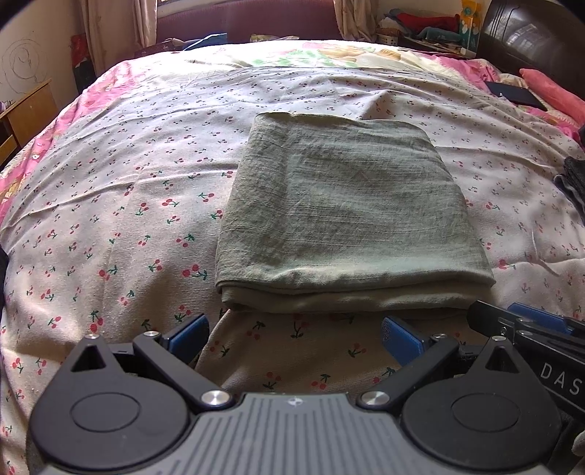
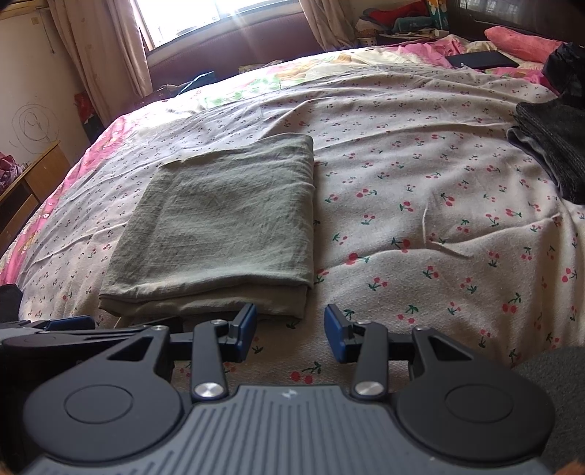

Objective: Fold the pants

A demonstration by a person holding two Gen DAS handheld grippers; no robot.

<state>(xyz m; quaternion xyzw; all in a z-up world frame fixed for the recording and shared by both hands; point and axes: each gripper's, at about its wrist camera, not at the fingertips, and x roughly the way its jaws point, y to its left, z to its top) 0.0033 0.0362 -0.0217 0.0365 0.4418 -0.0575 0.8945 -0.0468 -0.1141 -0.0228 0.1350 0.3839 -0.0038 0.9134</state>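
Observation:
The grey-green pants (image 1: 343,208) lie folded into a flat rectangle on the cherry-print bedsheet (image 1: 128,190). They also show in the right wrist view (image 2: 219,223), left of centre. My left gripper (image 1: 294,334) is open and empty, just short of the bundle's near edge. My right gripper (image 2: 290,332) is open and empty, just off the bundle's near right corner. The right gripper also shows at the right of the left wrist view (image 1: 526,321). The left gripper shows at the lower left of the right wrist view (image 2: 69,323).
A pile of dark grey clothes (image 2: 555,146) lies on the bed at the right. A black flat item (image 2: 482,60) and a pink pillow (image 2: 519,42) lie at the far right. A wooden cabinet (image 2: 25,182) stands left of the bed. A window with curtains (image 2: 219,18) is behind.

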